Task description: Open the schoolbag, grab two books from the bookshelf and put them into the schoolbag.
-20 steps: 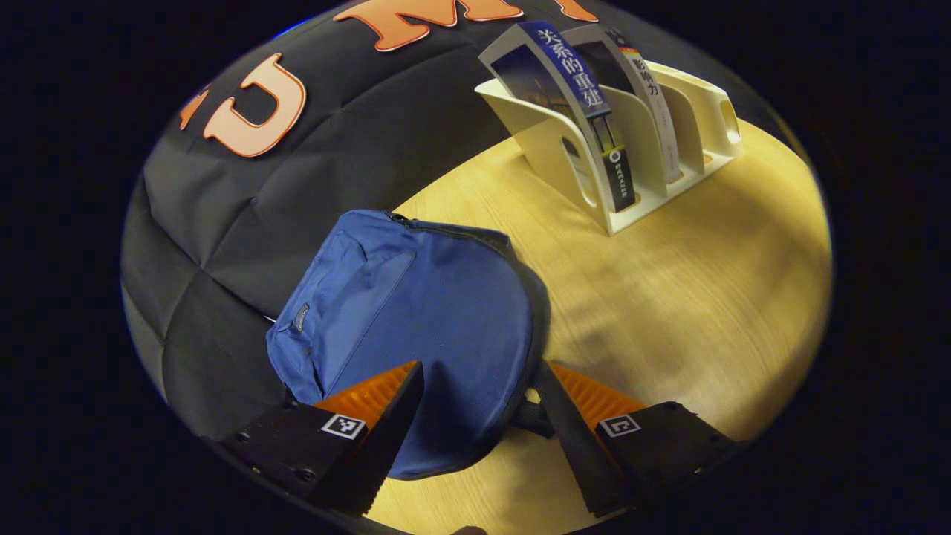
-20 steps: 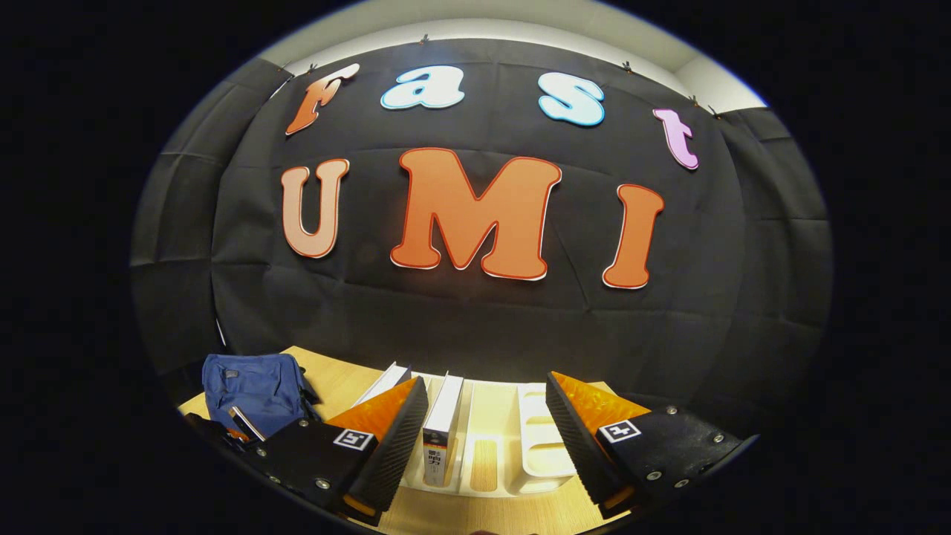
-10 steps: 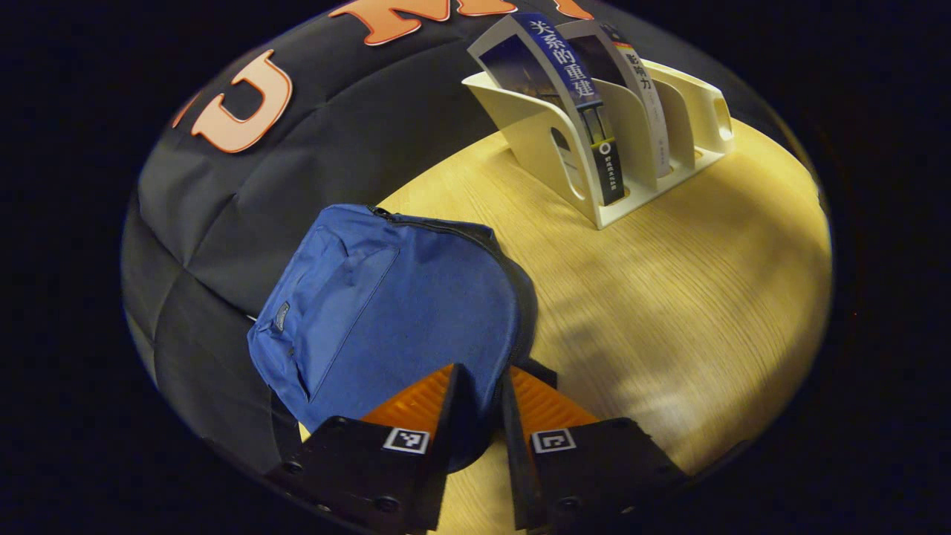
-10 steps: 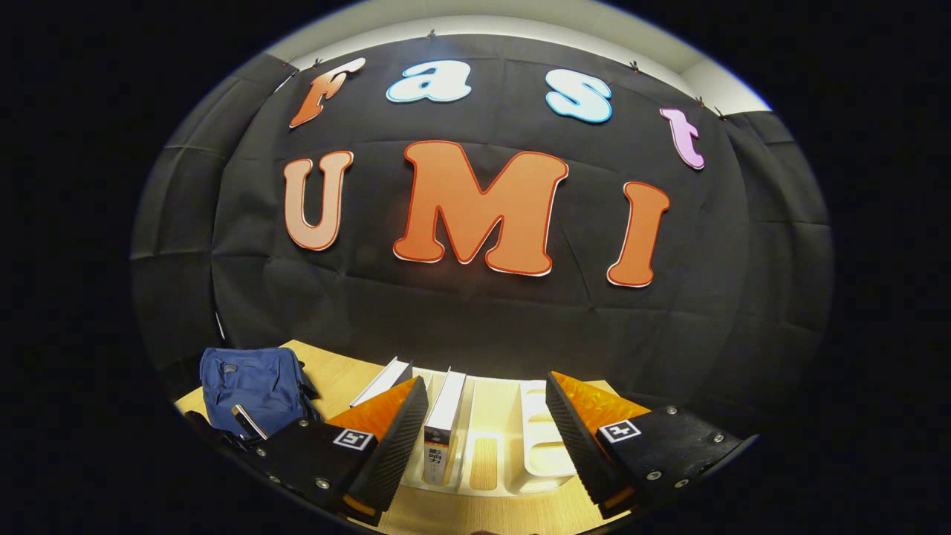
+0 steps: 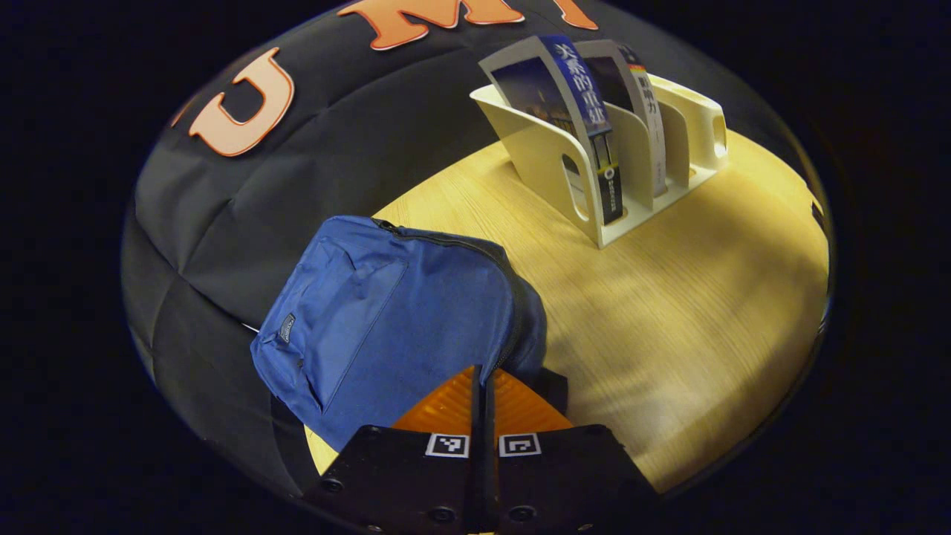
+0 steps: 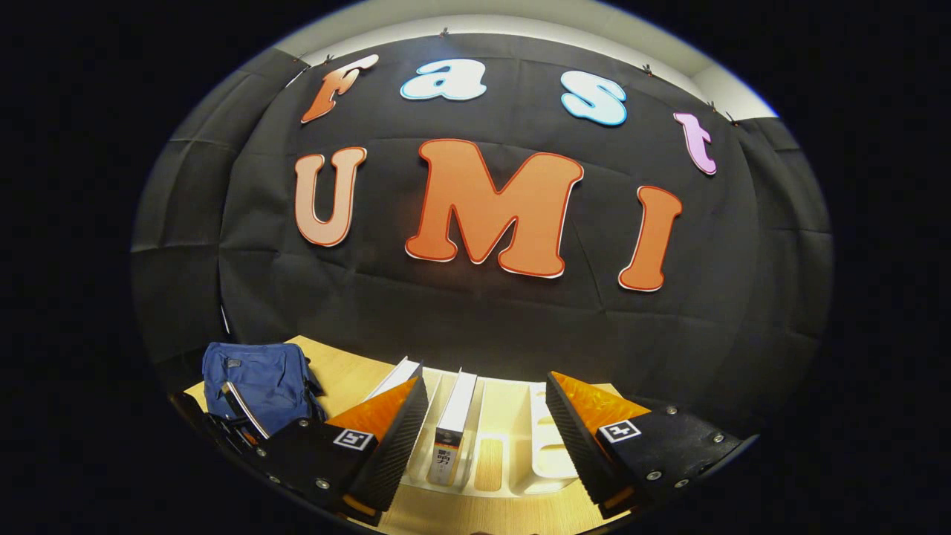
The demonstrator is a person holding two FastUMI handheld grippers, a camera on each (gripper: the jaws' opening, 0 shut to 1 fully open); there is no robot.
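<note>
Schoolbag: the blue schoolbag (image 5: 386, 312) lies flat on the wooden surface (image 5: 669, 312), against the booth's black cloth wall; its zip runs along the curved edge and looks closed, contents hidden. In the right gripper view it sits at the far left (image 6: 256, 383).
Bookshelf: the cream bookshelf (image 5: 553, 160) stands on the same surface, well apart from the bag, with upright dividers.
Books: two stand in it, a blue-spined book (image 5: 587, 111) leaning in one slot and a white-spined book (image 5: 646, 111) in the next slot.
Left gripper: the left gripper (image 5: 484, 405) has its jaws pressed together at the bag's near edge, beside the zip; whether any fabric or a zip pull is pinched between them cannot be told.
Right gripper: the right gripper (image 6: 487, 431) has its jaws wide apart, holding nothing, above the bookshelf, the white-spined book between them.
</note>
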